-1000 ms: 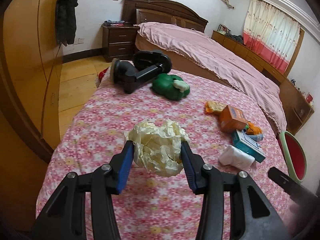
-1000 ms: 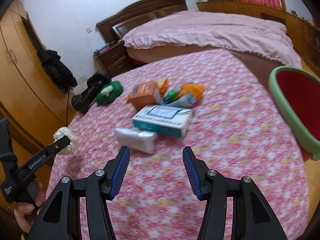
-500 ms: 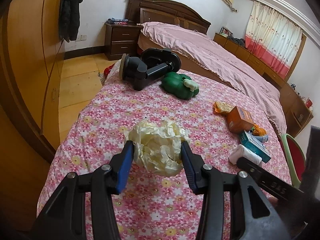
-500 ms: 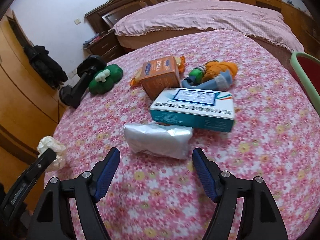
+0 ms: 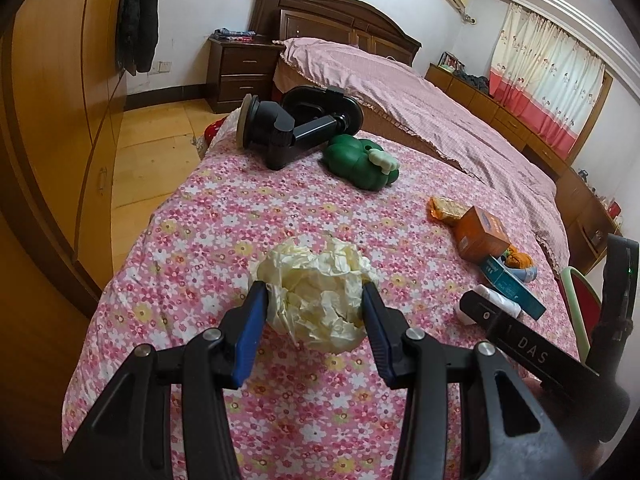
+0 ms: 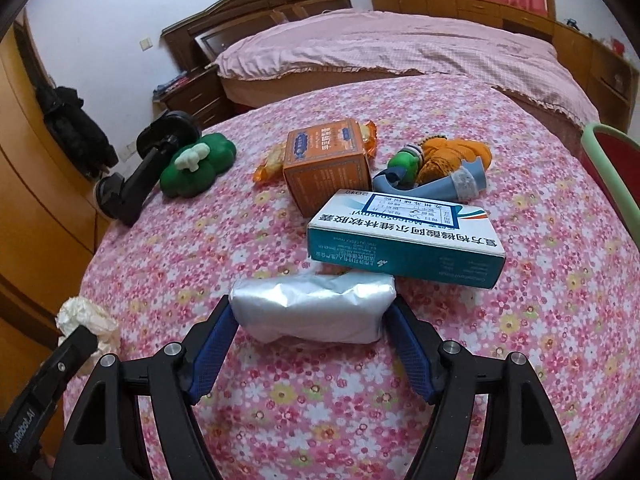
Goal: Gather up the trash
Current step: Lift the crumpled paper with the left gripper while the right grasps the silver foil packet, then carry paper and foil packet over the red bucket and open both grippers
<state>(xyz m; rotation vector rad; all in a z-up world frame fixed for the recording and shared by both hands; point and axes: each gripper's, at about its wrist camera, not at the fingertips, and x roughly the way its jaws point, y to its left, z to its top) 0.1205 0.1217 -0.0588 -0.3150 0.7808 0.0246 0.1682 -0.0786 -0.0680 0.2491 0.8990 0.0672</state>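
Left hand-held gripper (image 5: 313,312) pinched a crumpled cream paper ball (image 5: 316,292) between its blue pads, held above the floral-cloth counter (image 5: 224,216); ball's underside was hidden, contact with cloth unclear. Right hand-held gripper (image 6: 312,334) was spread wide, fingers either side of a silver foil packet (image 6: 314,310) lying on the counter; whether the pads touched it couldn't be told. Packet was wrinkled, shiny, its far edge just beside or under a teal box (image 6: 404,240). Behind it: orange box (image 6: 328,164), orange snack wrapper (image 6: 270,164) partly hidden by that box, and an orange, green and blue heap (image 6: 436,168), hard to make out. Green toy (image 6: 196,168) and black mount (image 6: 140,176) sat at far left. Red bin (image 6: 608,172) with green rim was cut off at right edge.
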